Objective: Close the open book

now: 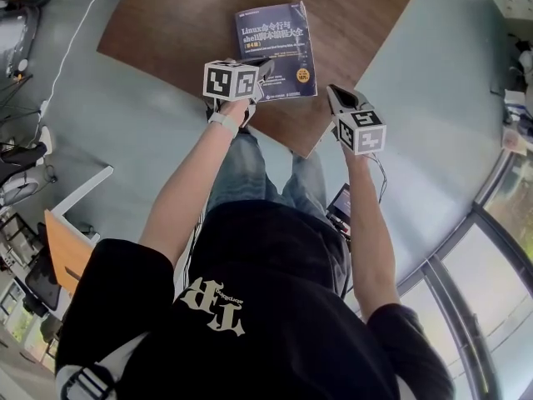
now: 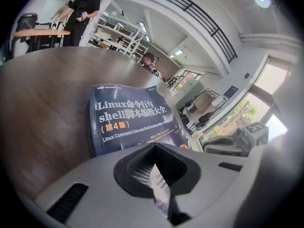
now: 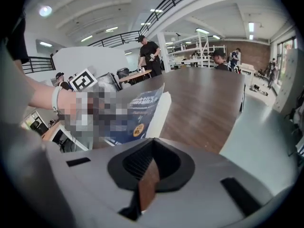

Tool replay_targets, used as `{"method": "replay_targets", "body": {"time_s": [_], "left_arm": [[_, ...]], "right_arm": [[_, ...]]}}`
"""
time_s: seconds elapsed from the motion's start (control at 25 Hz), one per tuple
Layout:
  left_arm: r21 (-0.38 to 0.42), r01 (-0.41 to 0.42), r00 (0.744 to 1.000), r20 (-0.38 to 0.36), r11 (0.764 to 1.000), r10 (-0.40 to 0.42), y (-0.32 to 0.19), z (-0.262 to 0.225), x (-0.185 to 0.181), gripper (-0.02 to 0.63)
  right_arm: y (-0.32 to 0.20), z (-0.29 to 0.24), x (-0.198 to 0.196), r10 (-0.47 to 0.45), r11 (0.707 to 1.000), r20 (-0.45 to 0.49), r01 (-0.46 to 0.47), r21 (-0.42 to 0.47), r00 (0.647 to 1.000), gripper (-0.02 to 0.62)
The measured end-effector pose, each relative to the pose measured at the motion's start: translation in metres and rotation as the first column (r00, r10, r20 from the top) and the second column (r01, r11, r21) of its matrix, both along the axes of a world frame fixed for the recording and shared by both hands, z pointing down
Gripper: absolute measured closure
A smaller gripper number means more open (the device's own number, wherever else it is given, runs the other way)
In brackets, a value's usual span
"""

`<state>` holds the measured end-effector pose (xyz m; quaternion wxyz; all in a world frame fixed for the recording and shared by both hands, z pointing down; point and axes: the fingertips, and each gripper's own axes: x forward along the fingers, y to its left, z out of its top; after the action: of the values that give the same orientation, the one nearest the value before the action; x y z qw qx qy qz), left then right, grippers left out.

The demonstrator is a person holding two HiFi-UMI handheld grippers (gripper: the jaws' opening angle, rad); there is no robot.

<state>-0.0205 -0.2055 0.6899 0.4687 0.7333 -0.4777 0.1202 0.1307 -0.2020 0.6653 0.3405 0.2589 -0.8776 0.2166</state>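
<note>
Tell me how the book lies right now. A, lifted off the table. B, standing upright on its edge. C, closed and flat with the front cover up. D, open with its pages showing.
C: the book lies flat on the wooden table with its blue title cover facing up and no pages spread.

Dark wood worktop (image 1: pixel 366 23) with rounded corners, standing on a pale grey-blue floor (image 1: pixel 425 98). Window frames (image 1: pixel 491 248) at lower right of the head view, orange-topped desk (image 1: pixel 62 252) at left. Far off: person in black (image 2: pixel 83 13) standing by a desk, white shelving (image 2: pixel 118 34), balcony railing (image 2: pixel 190 8) overhead.
</note>
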Motion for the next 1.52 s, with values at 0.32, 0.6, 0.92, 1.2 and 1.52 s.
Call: {"method": "replay_targets", "body": {"time_s": [0.32,0.6,0.92,1.2,1.52], "left_arm": [[-0.072,-0.064,0.997,0.044,0.995,0.067,-0.002,0.008,-0.001,0.601],[-0.100,-0.083,0.996,0.009,0.991,0.085,-0.002,0.010,-0.001,0.601],[-0.127,-0.118,0.993,0.009,0.985,0.120,-0.009,0.007,0.003,0.601],[-0.144,-0.192,0.981,0.006,0.971,0.195,-0.013,0.008,0.009,0.601],[-0.133,-0.178,0.980,0.063,0.975,0.187,-0.024,0.000,-0.012,0.601]], "right_arm": [[-0.029,-0.016,-0.075,-0.125,0.990,0.016,0.124,0.062,0.992,0.607],[-0.039,0.030,-0.101,-0.223,0.974,-0.172,0.227,0.007,0.960,0.607],[-0.036,0.036,-0.107,-0.400,0.909,-0.269,0.416,0.004,0.876,0.607],[-0.033,0.038,-0.106,-0.493,0.865,-0.266,0.499,-0.048,0.828,0.607],[-0.034,0.037,-0.106,-0.509,0.860,-0.279,0.498,-0.114,0.814,0.607]]}}
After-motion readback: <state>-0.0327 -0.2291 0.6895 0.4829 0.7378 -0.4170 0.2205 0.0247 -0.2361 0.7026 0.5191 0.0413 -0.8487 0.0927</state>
